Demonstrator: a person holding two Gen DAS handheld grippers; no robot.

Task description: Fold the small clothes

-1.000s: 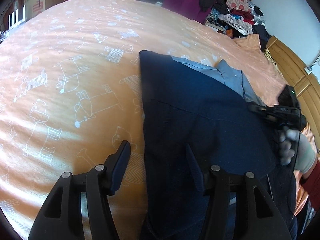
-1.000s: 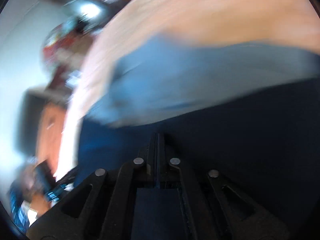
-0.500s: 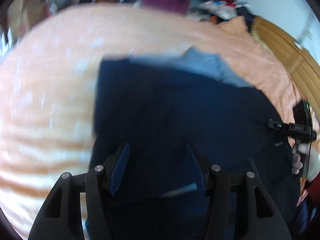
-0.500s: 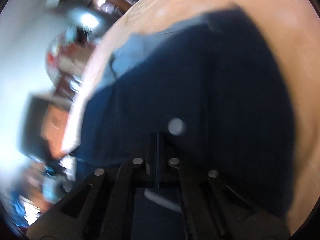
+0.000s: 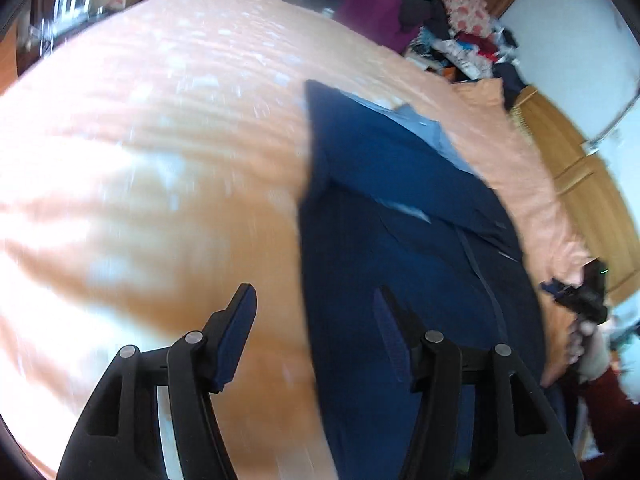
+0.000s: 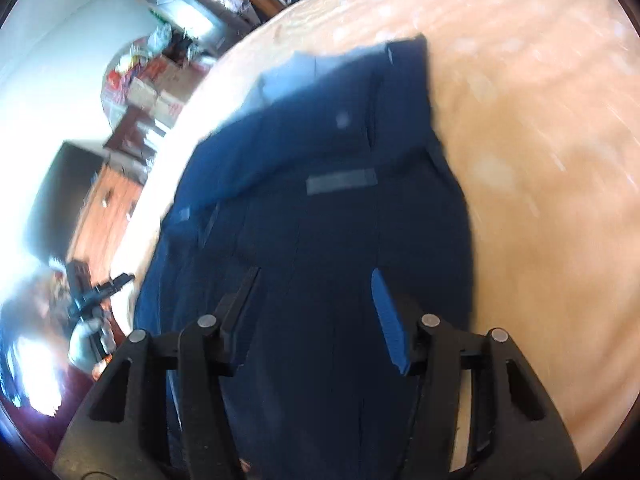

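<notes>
**Both grippers open over navy garment**

Left gripper (image 5: 316, 312): jaws apart, nothing held. It straddles the garment's (image 5: 400, 248) left edge: one finger over the orange bedspread (image 5: 160, 160), the other over navy cloth. Garment lies flat on the bed, running from 6 toward 1 o'clock in the left view, light-blue lining (image 5: 424, 132) showing at the far end.

Right gripper (image 6: 316, 292): jaws apart, empty, above the garment (image 6: 320, 208); whether they touch it, can't tell. Clothes pile (image 5: 452, 28) at 1 o'clock beyond the bed.
</notes>
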